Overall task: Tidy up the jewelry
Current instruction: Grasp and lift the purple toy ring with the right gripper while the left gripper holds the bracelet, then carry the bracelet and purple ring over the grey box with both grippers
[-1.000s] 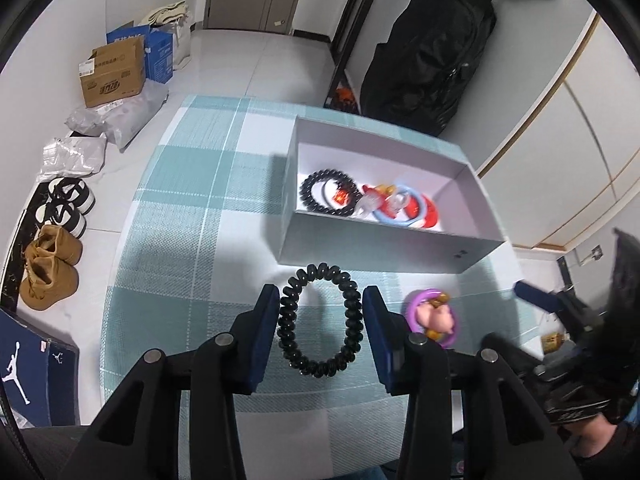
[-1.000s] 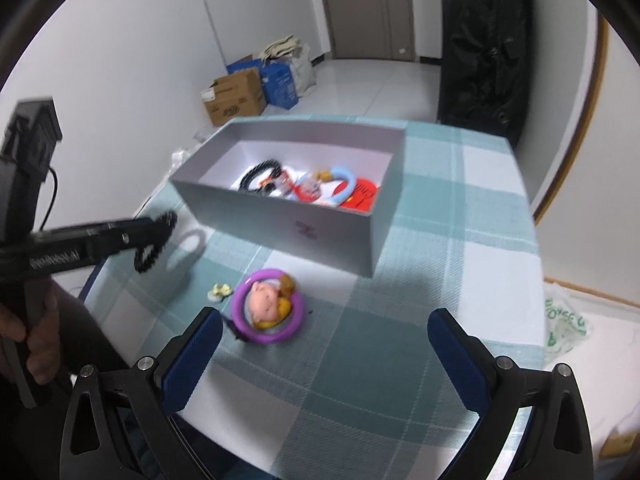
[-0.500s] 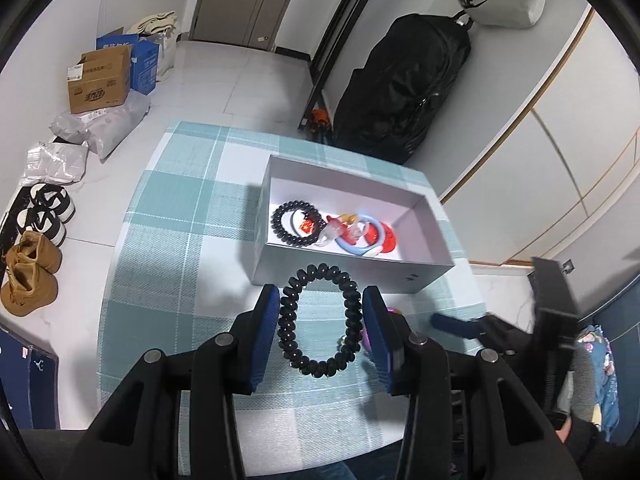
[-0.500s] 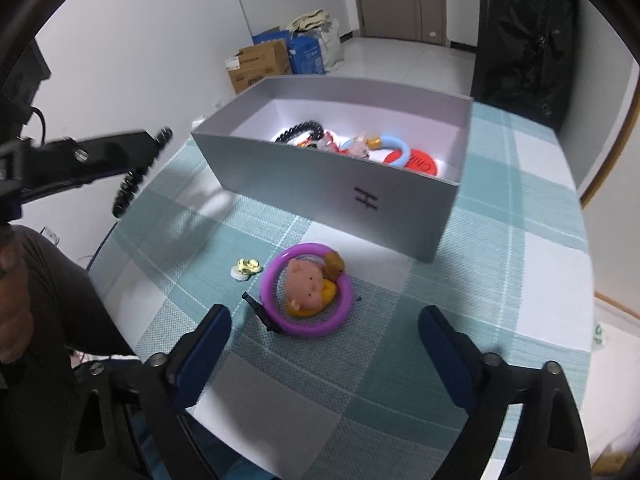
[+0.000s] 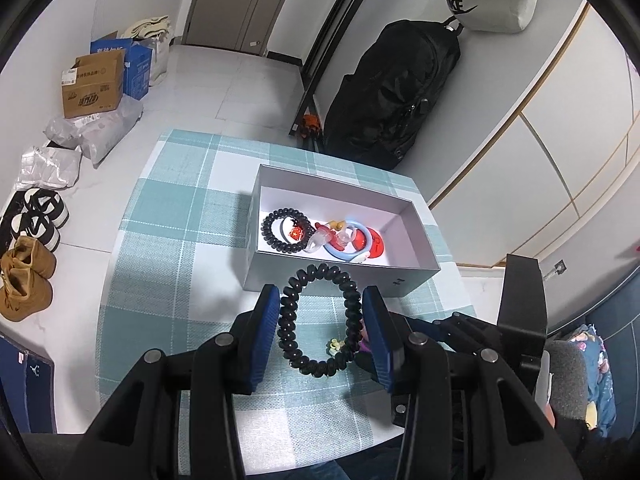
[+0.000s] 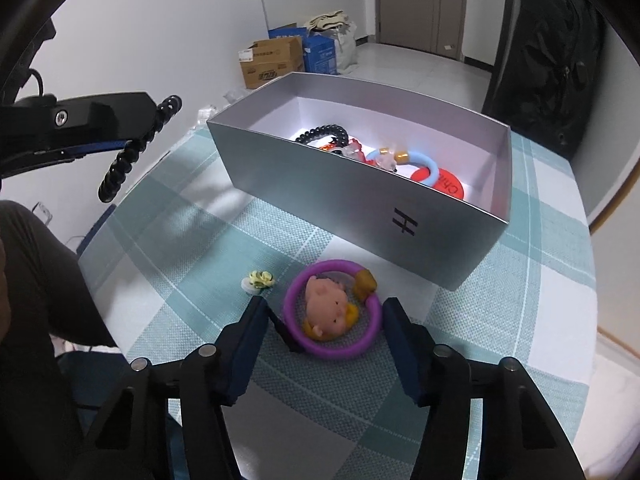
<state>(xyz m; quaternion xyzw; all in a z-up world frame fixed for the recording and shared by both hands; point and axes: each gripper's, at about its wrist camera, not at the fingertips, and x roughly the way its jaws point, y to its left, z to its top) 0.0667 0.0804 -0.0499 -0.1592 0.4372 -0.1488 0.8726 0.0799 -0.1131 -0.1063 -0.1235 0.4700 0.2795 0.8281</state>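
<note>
My left gripper (image 5: 320, 308) is shut on a black spiral hair tie (image 5: 298, 312) and holds it high above the table, in front of the grey box (image 5: 408, 280). The hair tie also shows in the right wrist view (image 6: 132, 152). The box (image 6: 320, 184) holds another black spiral tie (image 5: 286, 231), a blue ring (image 5: 346, 240) and a red disc (image 5: 376, 246). My right gripper (image 6: 326, 320) is partly closed, its fingers on either side of a purple ring with a pink pig charm (image 6: 332, 316) lying on the table. A small yellow-white piece (image 6: 258, 280) lies to its left.
The table has a teal and white checked cloth (image 6: 480, 320). A black bag (image 5: 392, 92) stands behind the table. Cardboard boxes (image 5: 94, 84), plastic bags and shoes (image 5: 24, 276) are on the floor at the left. The person's leg (image 6: 36, 280) is at the table's left edge.
My left gripper has risen with the hair tie. My right gripper has come down and forward to the purple ring, and its fingers have narrowed around it.
</note>
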